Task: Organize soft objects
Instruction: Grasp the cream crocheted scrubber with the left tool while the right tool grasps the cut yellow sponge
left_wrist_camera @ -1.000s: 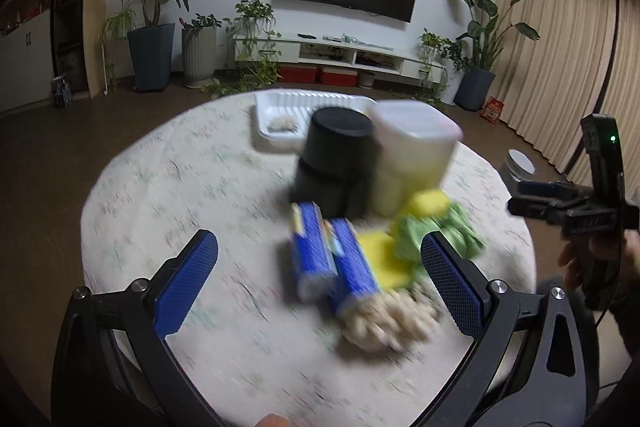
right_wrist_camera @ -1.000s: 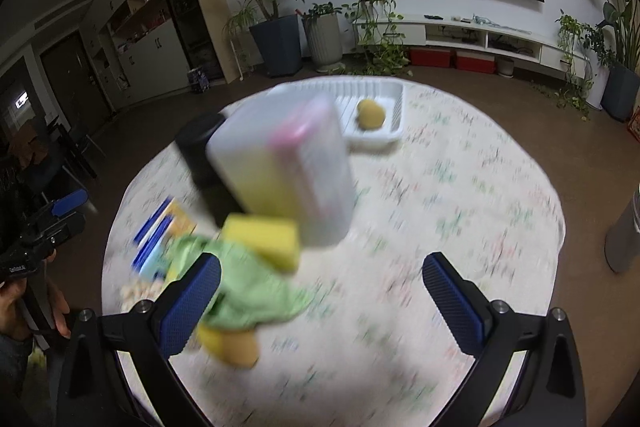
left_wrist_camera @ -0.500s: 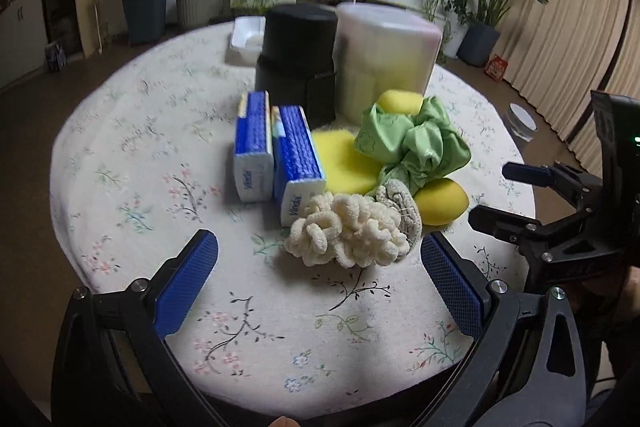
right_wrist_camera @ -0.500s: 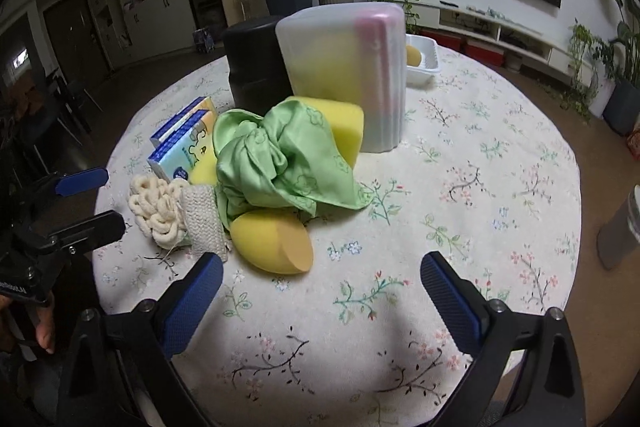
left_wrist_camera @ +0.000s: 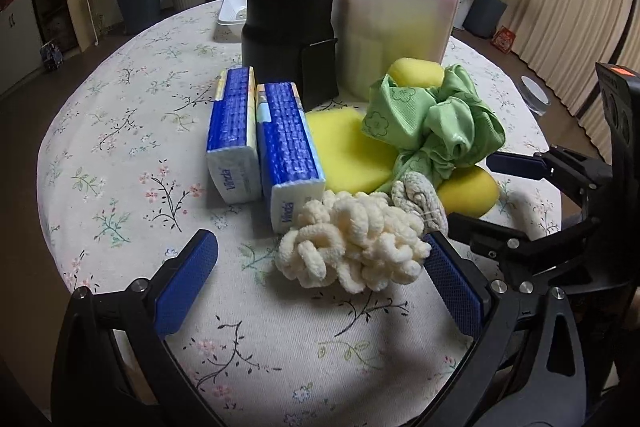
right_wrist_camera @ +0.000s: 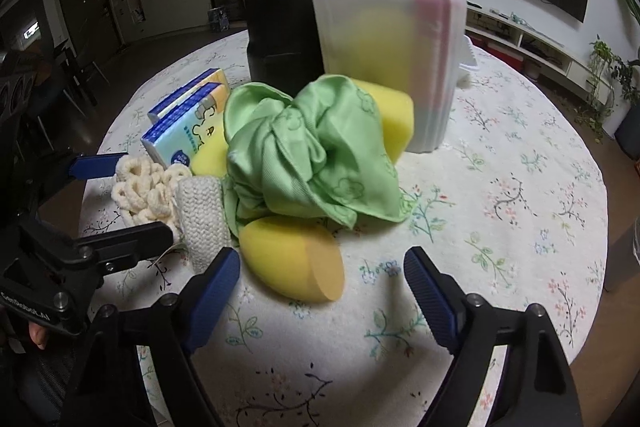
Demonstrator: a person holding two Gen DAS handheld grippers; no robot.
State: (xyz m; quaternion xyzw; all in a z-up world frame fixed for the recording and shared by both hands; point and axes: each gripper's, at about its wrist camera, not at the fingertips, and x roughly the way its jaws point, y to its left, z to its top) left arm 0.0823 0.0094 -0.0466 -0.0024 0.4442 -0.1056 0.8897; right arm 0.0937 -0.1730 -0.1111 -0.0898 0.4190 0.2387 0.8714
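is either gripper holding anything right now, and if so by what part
Nothing is held. The left gripper is open in front of the cream looped cloth; the right gripper is open around the yellow sponge, not clamped.

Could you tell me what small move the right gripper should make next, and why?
Probably ease the right gripper forward a little so its open fingers straddle the yellow egg-shaped sponge. That sponge lies loose on the floral tablecloth, nearest the gripper and just ahead of the gap, clear of the green satin cloth.

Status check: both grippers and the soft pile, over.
Left gripper open, at the loop cloth. Right gripper open, at the oval sponge. Nothing held. Green cloth drapes the pile.
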